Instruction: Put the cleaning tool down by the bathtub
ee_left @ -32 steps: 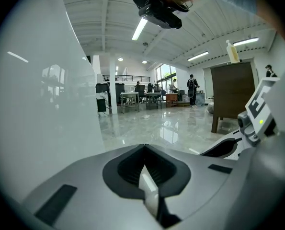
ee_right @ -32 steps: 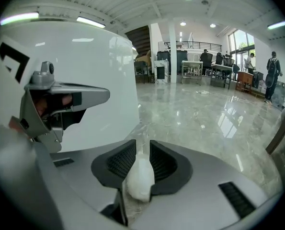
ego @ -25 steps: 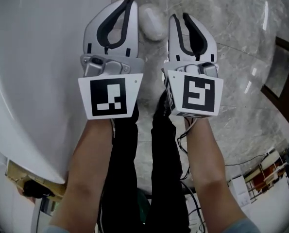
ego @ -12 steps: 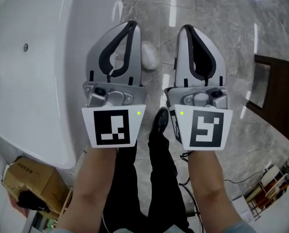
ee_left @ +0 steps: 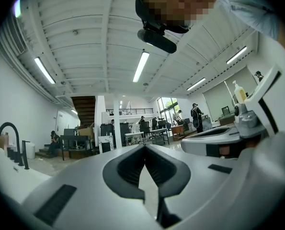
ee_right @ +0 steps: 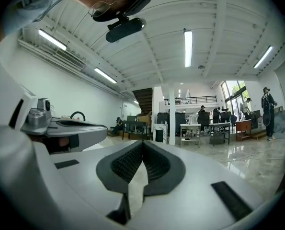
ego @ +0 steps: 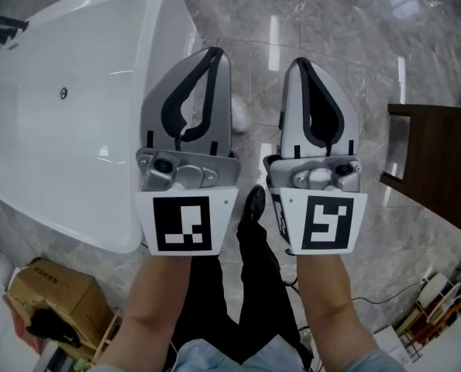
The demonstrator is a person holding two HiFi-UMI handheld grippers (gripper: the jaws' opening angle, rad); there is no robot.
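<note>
The cleaning tool [ego: 240, 113], a small white rounded object, lies on the marble floor right beside the white bathtub [ego: 75, 138]; my left gripper hides part of it. I hold both grippers side by side high above the floor, well clear of the tool. My left gripper [ego: 215, 53] is shut with nothing in it, its dark pads meeting at the tips [ee_left: 144, 147]. My right gripper [ego: 300, 62] is also shut and empty, pads together [ee_right: 142, 143].
A dark wooden piece of furniture [ego: 439, 161] stands at the right. A cardboard box [ego: 52, 297] sits by the tub's near end. My black trousers and shoe [ego: 253, 204] are below the grippers. Cables and clutter [ego: 431, 293] lie at the lower right.
Both grippers have drawn up and away from the tool, which now looks smaller and farther off. The right gripper's jaws have closed. More of the bathtub and floor shows.
</note>
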